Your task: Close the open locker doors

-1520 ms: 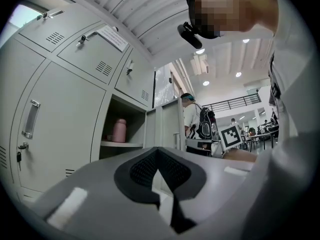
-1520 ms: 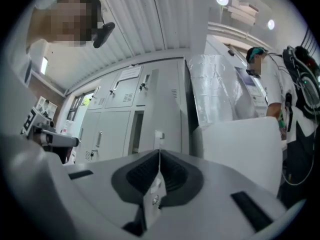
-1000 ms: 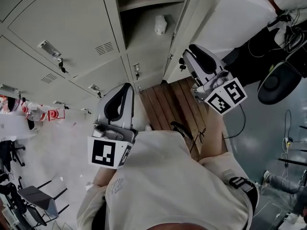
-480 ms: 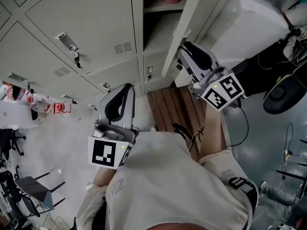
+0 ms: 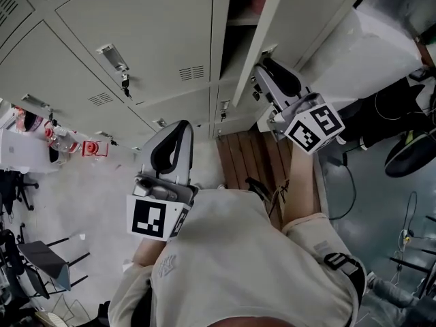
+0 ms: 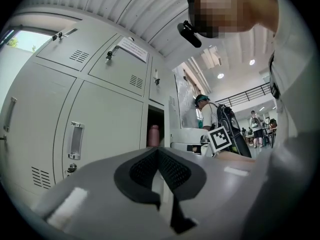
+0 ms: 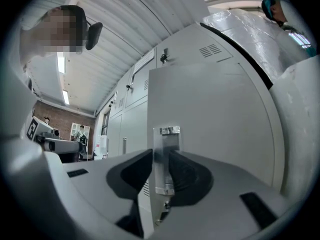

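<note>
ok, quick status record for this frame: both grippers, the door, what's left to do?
right gripper: jaws have just opened a little; pads sit on the edge of the open locker door, at its latch plate
left gripper: shut, empty, touching nothing
door state: ajar, angled out from its compartment
compartment contents: pink container inside
neighbouring doors: closed
task status: door not yet shut

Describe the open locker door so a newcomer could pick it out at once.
Start at the bank of grey lockers; on its right side, one open door stands out into the room. Its neighbours are shut, and behind it a dark compartment holds something pink.
</note>
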`<state>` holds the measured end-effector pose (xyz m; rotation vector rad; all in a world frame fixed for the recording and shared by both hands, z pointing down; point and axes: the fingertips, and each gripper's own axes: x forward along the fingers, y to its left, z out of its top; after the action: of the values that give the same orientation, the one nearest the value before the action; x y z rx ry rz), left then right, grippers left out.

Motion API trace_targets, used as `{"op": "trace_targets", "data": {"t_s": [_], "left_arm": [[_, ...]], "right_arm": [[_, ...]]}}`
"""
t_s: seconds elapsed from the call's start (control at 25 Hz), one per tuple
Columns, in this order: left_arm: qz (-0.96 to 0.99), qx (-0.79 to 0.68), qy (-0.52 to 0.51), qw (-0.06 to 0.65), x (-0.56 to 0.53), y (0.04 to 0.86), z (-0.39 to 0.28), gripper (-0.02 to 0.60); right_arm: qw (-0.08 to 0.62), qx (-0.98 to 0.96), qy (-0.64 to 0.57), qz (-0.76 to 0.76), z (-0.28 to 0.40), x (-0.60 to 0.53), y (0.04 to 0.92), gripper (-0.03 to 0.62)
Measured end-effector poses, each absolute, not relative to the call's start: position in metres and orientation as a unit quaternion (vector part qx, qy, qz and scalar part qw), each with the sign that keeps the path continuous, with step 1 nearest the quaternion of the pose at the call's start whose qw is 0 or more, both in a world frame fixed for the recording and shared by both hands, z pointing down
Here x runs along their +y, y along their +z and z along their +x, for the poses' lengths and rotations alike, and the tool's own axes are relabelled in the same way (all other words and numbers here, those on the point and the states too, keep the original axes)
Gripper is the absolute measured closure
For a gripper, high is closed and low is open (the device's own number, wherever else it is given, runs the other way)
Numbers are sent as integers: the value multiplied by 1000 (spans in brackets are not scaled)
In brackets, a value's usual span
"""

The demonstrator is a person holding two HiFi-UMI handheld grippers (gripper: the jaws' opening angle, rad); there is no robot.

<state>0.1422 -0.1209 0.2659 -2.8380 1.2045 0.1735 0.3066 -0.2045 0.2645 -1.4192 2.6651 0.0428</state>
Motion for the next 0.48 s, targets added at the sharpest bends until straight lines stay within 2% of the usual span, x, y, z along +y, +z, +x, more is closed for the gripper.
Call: {"op": "trace_targets", "data": {"t_s": [0.48], "left_arm": [[-906, 418, 55, 23, -134, 267, 125, 580]], "right_arm": [[42, 876, 17, -479, 296, -247, 269, 513]]}}
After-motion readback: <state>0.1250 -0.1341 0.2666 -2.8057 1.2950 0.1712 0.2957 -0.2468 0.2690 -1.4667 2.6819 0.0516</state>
